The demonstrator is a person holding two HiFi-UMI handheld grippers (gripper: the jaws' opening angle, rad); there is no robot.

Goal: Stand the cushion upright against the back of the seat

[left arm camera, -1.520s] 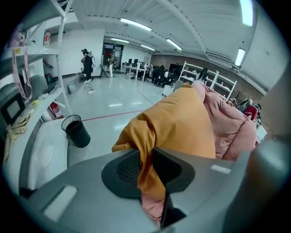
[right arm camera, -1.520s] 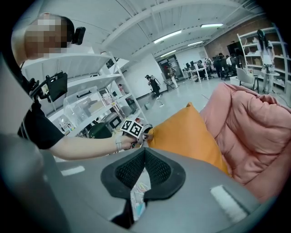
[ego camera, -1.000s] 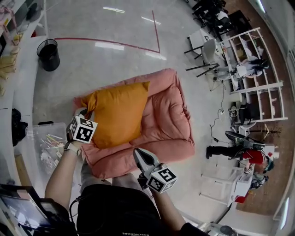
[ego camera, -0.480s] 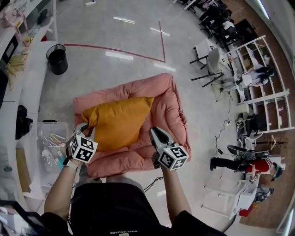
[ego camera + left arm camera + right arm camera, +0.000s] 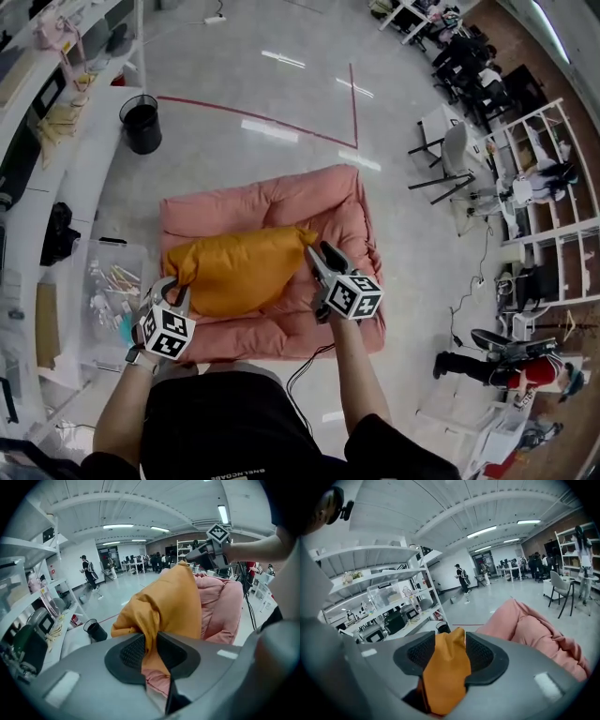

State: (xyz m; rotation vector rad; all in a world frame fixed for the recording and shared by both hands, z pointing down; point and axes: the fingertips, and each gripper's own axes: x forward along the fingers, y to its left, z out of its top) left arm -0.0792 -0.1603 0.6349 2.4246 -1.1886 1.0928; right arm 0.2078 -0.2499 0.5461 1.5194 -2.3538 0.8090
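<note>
Two corners of the orange cushion [image 5: 239, 272] in play, tip-up step only beginning.
Lying slumped across the middle-left of the pink seat [image 5: 281, 199], near edge raised, not yet upright. Left corner pinched tight in the left claw [image 5: 174, 289], a thin fold of cloth between its pads. Right corner sitting between the jaws of the right claw [image 5: 321, 255], just spread wide and seemingly not yet squeezing. Next, probably: close the right claw, lift both corners together, swing toward the rim at the upper frame, lean there. Hard to tell which padded rim counts as the back. Cushion's underside and far edge hidden; seat's lower-left corner behind the left claw.
</note>
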